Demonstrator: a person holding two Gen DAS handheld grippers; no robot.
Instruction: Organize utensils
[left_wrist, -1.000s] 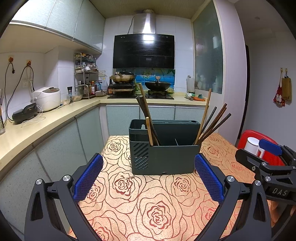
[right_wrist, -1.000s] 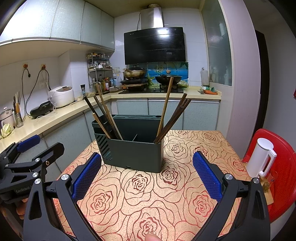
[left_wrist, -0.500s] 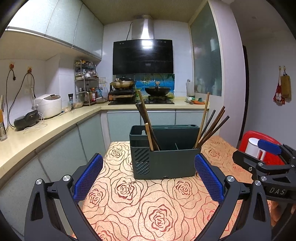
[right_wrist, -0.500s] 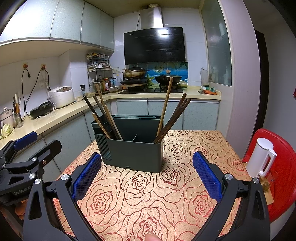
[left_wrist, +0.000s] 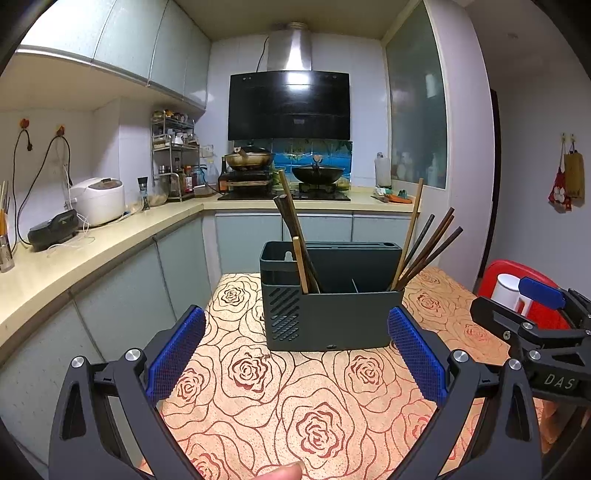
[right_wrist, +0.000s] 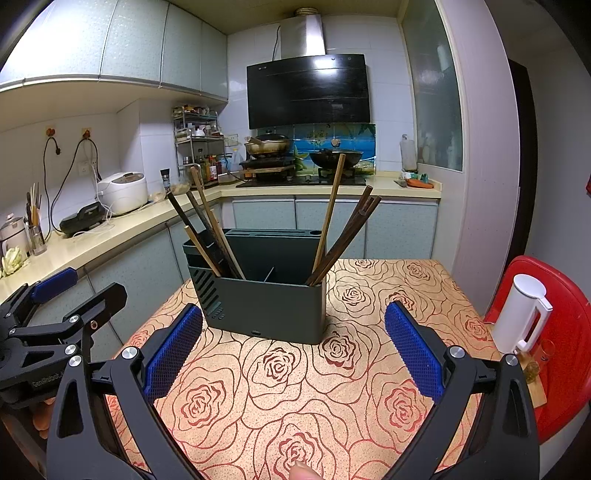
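A dark grey utensil holder (left_wrist: 332, 310) (right_wrist: 266, 299) stands on the rose-patterned table (left_wrist: 258, 398) (right_wrist: 295, 398). Several chopsticks lean in its left compartment (left_wrist: 295, 236) (right_wrist: 207, 229) and several more lean out of its right compartment (left_wrist: 424, 247) (right_wrist: 343, 236). The middle compartment looks empty. My left gripper (left_wrist: 295, 358) is open and empty, in front of the holder and short of it. My right gripper (right_wrist: 293, 354) is open and empty, also in front of the holder. Each gripper shows at the edge of the other's view (left_wrist: 532, 325) (right_wrist: 44, 325).
A white kettle (right_wrist: 521, 314) (left_wrist: 506, 291) stands on a red stool (right_wrist: 569, 343) at the table's right. A kitchen counter (left_wrist: 74, 254) with a rice cooker (left_wrist: 98, 199) runs along the left. A stove with pans (left_wrist: 284, 173) is at the back.
The left gripper has tilted and drawn back a little, so the holder sits lower and smaller in its view. The right gripper has hardly moved. Both stay open.
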